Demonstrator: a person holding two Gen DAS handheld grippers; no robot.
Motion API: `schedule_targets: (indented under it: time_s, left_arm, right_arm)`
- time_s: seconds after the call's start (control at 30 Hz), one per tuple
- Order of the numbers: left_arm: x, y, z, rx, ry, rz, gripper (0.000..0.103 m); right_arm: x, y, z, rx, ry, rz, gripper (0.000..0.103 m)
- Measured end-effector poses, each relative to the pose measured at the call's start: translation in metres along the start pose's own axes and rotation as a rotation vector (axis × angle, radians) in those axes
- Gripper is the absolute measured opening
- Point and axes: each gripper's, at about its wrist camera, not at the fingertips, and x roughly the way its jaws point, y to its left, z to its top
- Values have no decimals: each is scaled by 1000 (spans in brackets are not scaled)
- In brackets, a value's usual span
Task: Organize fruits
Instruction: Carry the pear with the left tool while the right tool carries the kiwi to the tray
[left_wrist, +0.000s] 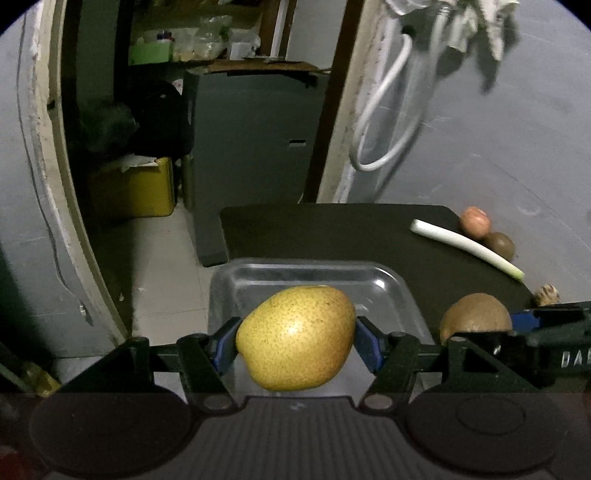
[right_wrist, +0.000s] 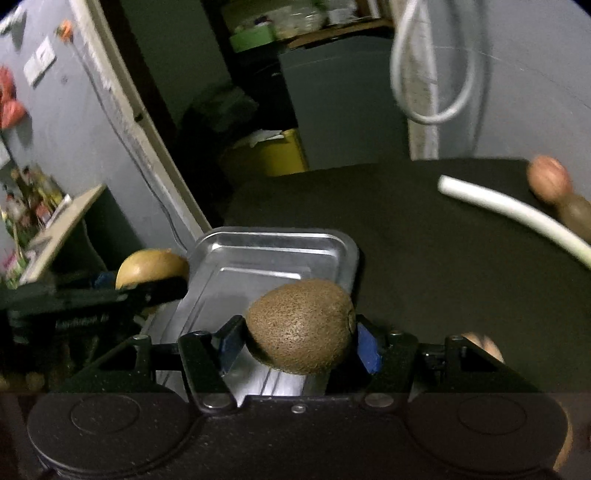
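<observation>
My left gripper (left_wrist: 296, 341) is shut on a yellow speckled pear (left_wrist: 295, 338) and holds it above the near end of a shiny metal tray (left_wrist: 384, 280). My right gripper (right_wrist: 301, 341) is shut on a brown kiwi (right_wrist: 301, 325) above the same tray (right_wrist: 332, 243). The kiwi also shows at the right of the left wrist view (left_wrist: 475, 314). The pear shows at the left of the right wrist view (right_wrist: 151, 266). Both grippers hang side by side over the tray.
The tray sits at the left end of a black table (left_wrist: 332, 229). At the far right of the table lie a white leek stalk (left_wrist: 465, 246), a reddish fruit (left_wrist: 474, 221), another kiwi (left_wrist: 500, 244) and a small pale item (left_wrist: 547, 294). Beyond the table stand a grey cabinet (left_wrist: 255, 147) and a yellow bin (left_wrist: 136, 190).
</observation>
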Motion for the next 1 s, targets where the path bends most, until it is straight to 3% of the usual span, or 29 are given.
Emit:
schedule_targets:
  time_s: [0.23,0.5,0.83,0.93,1.0]
  left_arm:
    - [45,16,23,11,33,-26,69]
    - [64,22,22,13,68,-19,69]
    - [73,19,18,34,93,-20,70]
    - [74,19,21,16,105,-18,70]
    - [71,19,22,15,101,-15,76]
  right_arm:
    - [52,17,25,-162,20,-53,64]
    - [79,30,22,-293,45,-86,64]
    - [85,30,11,-322,47,-94,65]
    - [79,30,10,-312,28,-102,72]
    - [72,28,9,-300,13,-96,77]
